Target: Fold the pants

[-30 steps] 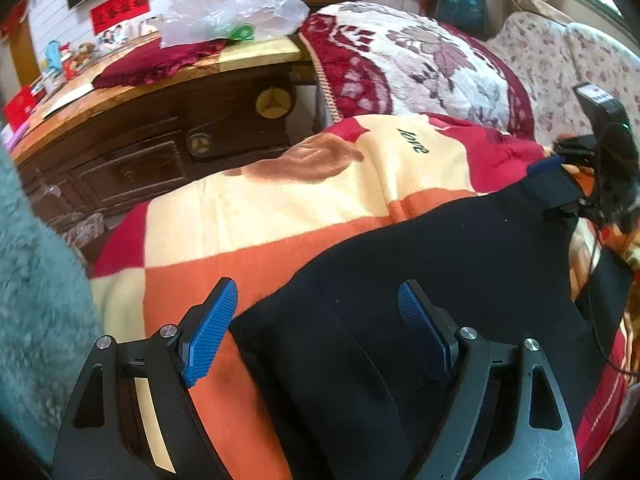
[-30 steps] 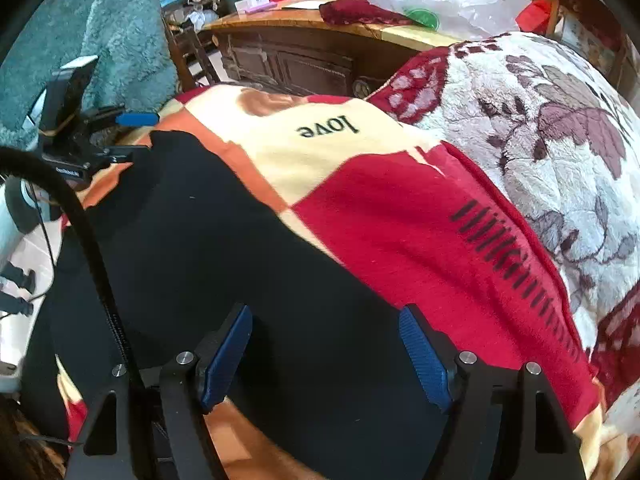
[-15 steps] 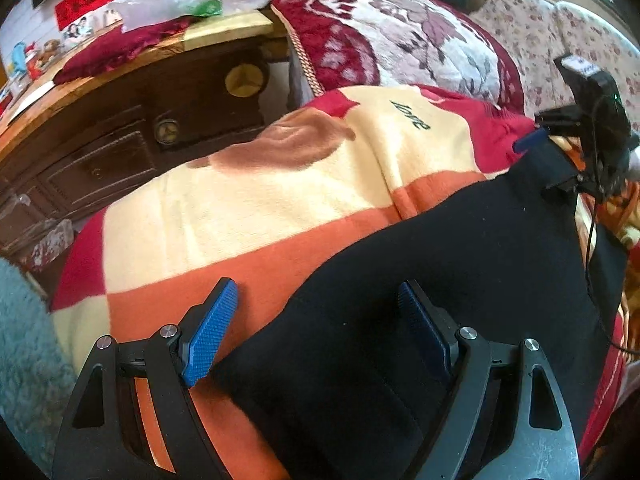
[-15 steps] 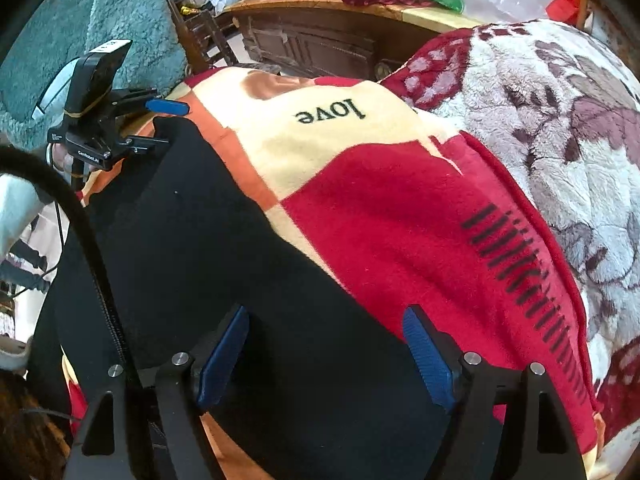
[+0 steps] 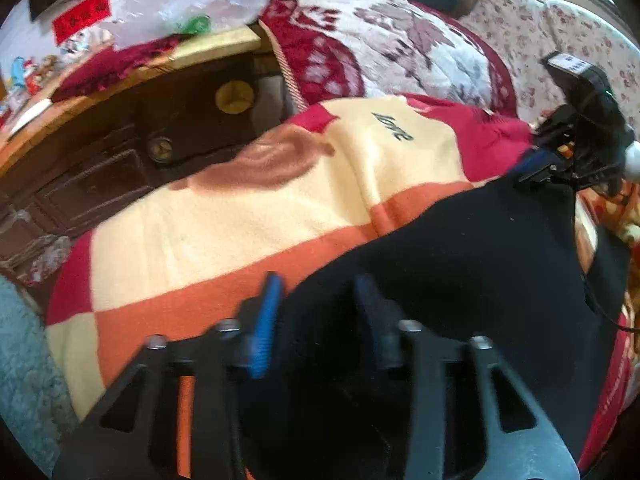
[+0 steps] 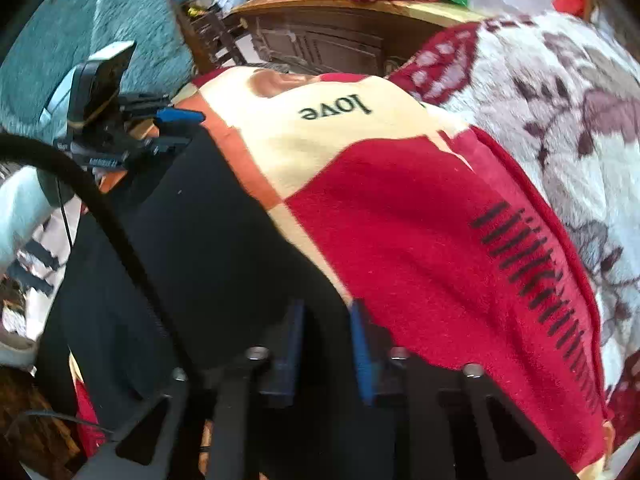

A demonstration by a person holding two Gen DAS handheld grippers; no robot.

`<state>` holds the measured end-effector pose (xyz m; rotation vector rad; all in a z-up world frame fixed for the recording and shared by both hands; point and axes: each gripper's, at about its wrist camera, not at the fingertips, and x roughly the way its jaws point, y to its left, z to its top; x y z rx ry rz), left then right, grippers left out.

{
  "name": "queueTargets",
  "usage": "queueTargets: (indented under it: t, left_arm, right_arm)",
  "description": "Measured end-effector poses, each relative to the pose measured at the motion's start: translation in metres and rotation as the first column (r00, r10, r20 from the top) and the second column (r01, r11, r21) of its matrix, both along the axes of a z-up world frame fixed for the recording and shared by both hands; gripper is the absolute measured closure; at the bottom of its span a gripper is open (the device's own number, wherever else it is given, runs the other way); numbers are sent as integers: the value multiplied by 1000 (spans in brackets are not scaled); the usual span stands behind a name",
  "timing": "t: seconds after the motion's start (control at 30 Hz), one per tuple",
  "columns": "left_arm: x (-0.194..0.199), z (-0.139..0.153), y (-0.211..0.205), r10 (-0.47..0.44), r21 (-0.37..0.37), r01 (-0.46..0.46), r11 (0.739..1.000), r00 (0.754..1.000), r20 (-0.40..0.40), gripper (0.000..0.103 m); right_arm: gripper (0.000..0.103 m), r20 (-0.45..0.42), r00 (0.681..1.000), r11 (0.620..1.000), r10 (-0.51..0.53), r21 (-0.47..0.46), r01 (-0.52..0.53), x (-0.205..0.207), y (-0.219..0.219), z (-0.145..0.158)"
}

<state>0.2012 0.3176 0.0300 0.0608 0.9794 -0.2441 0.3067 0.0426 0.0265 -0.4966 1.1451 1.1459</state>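
Observation:
Black pants [image 5: 460,264] lie spread on a checked red, orange and cream blanket [image 5: 248,216]. My left gripper [image 5: 318,300] has its blue pads drawn close together over the pants' left edge, with black cloth between them. My right gripper [image 6: 326,328] has its pads nearly together on the pants' [image 6: 208,240] right edge, where it meets the blanket's [image 6: 400,216] red square. Each gripper shows in the other's view: the right one [image 5: 560,160] at the far corner of the pants, the left one [image 6: 160,136] at the upper left.
A floral quilt [image 5: 400,48] lies behind the blanket. A dark wooden cabinet [image 5: 132,132] with a plastic bag [image 5: 180,0] on top stands beyond. A teal fuzzy cover [image 6: 60,40] is at the left. A black cable [image 6: 100,208] crosses the right wrist view.
Both grippers have gone from wide open to nearly shut, closing on the edges of the black pants. Both views have shifted slightly.

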Motion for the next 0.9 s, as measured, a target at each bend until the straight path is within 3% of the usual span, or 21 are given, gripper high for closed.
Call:
queueTargets:
  t: [0.07,0.2,0.4,0.7,0.9]
  left_arm:
    - [-3,2,1,20,-4,-20,1000,1000,13,90]
    - [-18,11,-5,20,30,-21,999,999,49,94]
    - [-49,32,-12,10,13,-11,1000,995,96,95]
    - [-128,61,-19,27,-56,-18,998,987,157,95]
    - [-189,56,-33,25,-71,-14,997,988,154,95]
  right_arm:
    - [95,37,999,1000,12,-21,-11,-5,3,4]
    - [97,84,996,999,26,-32,-23,-17,-4,18]
    - [97,114,994,1000,-3,15,1,-48,-20,50]
    - [97,70,997,998,-16,67,11,-123,-45,70]
    - [98,3,1000,992,-3,125,3,-186,-59,60]
